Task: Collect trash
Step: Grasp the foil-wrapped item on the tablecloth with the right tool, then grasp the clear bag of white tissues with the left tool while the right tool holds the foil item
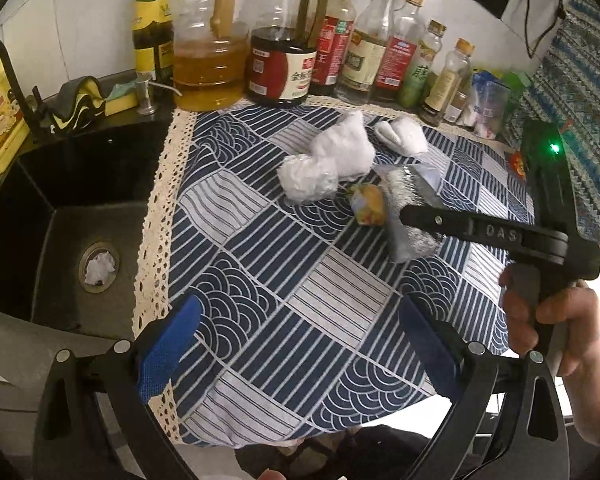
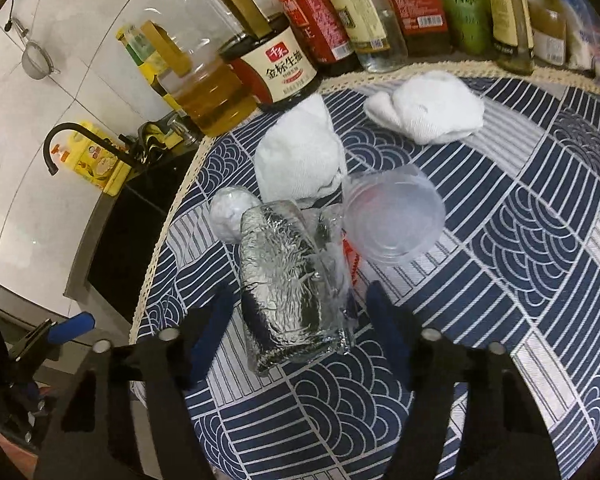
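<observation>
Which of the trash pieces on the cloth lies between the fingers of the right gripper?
The silver foil-lined wrapper lies between the right gripper fingers; the white wads and clear plastic lid lie beyond.

On the desk (image 1: 284, 312) lie two white folded cloths: one (image 2: 296, 152) near the big jugs, one (image 2: 428, 108) farther right. There is one small white crumpled ball (image 2: 230, 216). There is one silver foil wrapper (image 2: 288, 288) and one clear plastic lid (image 2: 394, 224). One little yellow wrapper (image 1: 368, 208) shows from the left wrist camera. One wad of tissue (image 1: 98, 268) sits in the sink drain. Along the wall stand two big jugs with handles, one with yellow oil (image 1: 210, 52) and one with dark sauce (image 1: 282, 60) (the smaller bottles behind run past the edge, so I cannot count them all). There are two hand-held grippers, the left hand-held gripper (image 1: 296, 344) and the right hand-held gripper (image 2: 300, 320).
</observation>
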Available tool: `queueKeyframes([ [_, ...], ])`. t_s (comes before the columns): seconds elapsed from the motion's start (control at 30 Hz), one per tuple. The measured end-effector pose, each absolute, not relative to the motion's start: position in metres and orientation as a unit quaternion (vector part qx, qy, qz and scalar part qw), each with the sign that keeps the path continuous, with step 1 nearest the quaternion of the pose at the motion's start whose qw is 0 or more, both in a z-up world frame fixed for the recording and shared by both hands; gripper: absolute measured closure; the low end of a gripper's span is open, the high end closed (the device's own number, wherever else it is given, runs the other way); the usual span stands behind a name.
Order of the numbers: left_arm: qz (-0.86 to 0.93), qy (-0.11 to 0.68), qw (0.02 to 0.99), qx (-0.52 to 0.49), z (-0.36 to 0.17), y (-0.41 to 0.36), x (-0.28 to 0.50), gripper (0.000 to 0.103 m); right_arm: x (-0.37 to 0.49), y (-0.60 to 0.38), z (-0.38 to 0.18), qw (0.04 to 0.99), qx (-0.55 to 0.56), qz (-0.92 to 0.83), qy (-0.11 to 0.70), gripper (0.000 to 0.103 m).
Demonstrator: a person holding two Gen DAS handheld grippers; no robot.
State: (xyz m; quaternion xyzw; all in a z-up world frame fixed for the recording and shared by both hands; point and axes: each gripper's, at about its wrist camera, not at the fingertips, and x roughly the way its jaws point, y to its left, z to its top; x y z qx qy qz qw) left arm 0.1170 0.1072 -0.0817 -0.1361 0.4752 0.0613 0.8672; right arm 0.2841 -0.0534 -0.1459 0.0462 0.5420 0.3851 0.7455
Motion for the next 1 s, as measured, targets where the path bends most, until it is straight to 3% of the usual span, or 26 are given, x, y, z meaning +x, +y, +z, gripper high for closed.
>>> queueKeyframes([
  [0.17, 0.071, 0.471, 0.869, -0.133, -0.08, 0.11, 0.122, 0.007, 0.283, -0.053, -0.146, 0.743, 0.048, 0.39, 0.541, 0.048],
  [0.73, 0.045, 0.481, 0.87, -0.097, -0.085, 0.102, 0.182, 0.007, 0.266, -0.121, -0.114, 0.753, 0.081, 0.394, 0.52, 0.048],
  [1.0, 0.023, 0.498, 0.855, -0.143, -0.098, 0.112, 0.227, 0.007, 0.258, -0.157, -0.121, 0.771, 0.076, 0.374, 0.51, 0.048],
])
